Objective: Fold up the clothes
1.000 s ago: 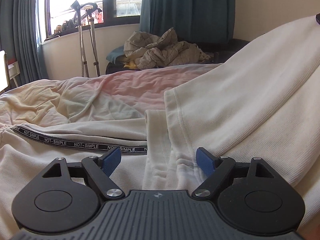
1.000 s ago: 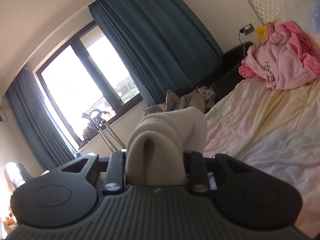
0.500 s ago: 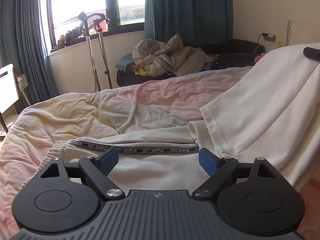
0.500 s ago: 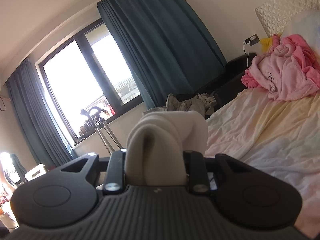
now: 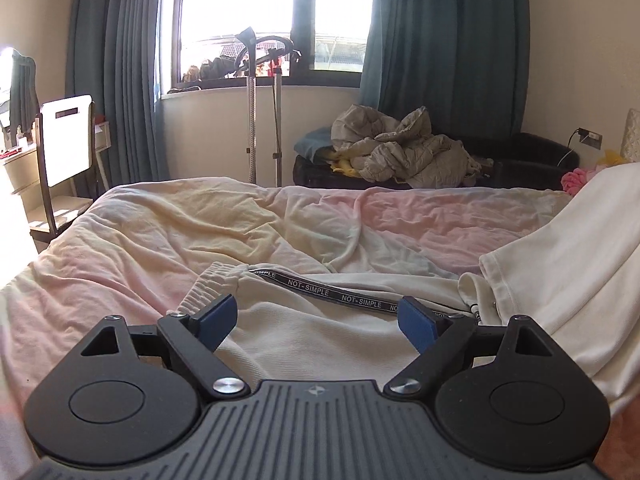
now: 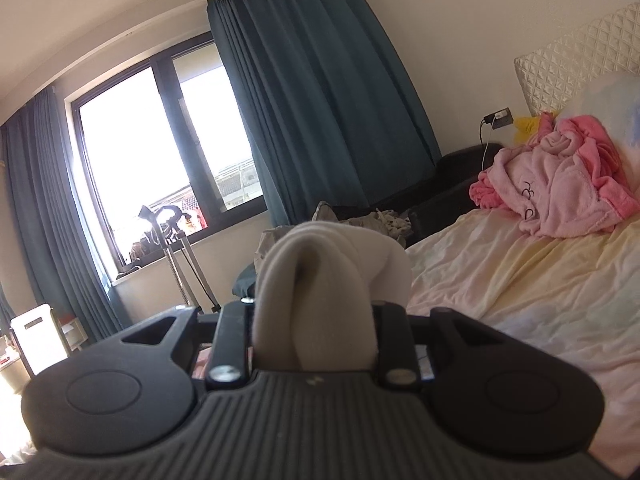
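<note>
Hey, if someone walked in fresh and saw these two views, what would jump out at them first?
Probably the bunched cream garment clamped in the right tool, filling the middle of the right wrist view. Next, the black NOT-SIMPLE tape across the cream cloth on the bed, just beyond the open left tool. The pink robe heaped near the headboard also stands out.

You are looking at one cream fleece garment with a black "NOT-SIMPLE" tape lying on one bed covered in a pale pink-and-yellow sheet. You are seeing one crumpled pink fluffy robe by one white quilted headboard, one heap of grey padded bedding, two dark teal curtains and one white chair back.
</note>
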